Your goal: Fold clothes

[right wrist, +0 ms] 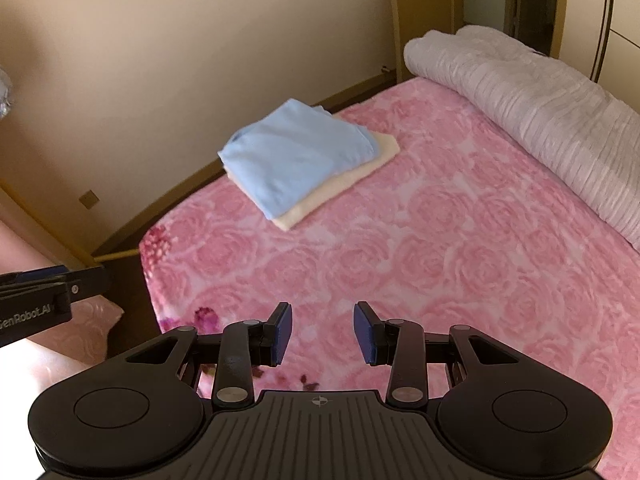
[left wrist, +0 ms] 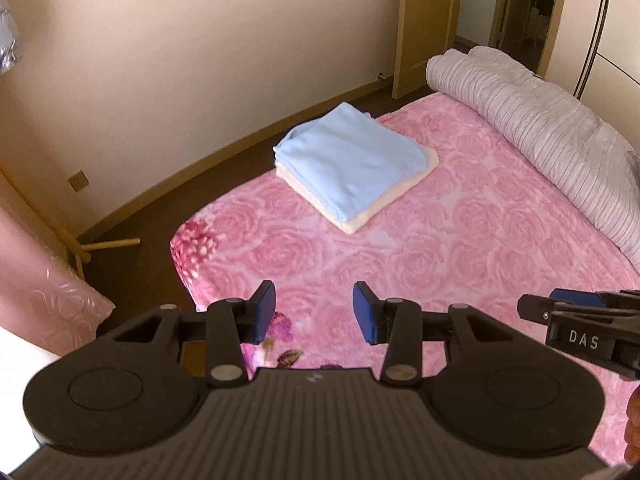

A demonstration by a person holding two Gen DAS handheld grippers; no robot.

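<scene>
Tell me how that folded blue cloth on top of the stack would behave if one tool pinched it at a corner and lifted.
The blue cloth looks soft and thin, so it would probably droop and unfold. Its layered edges suggest a pinch might catch only some layers. It lies loose on the cream cloth, so a push would likely slide it off.

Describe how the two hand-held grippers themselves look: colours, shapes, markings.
Both are black. The left hand-held gripper has two linkage fingers with blue pads, silver pivot pins, round discs on either side and a ribbed grey plate. The right hand-held gripper is built alike; seen from the left wrist view, its side reads "DAS". The left one's side carries "GenRobot.AI". No cables or sleeves show.
</scene>
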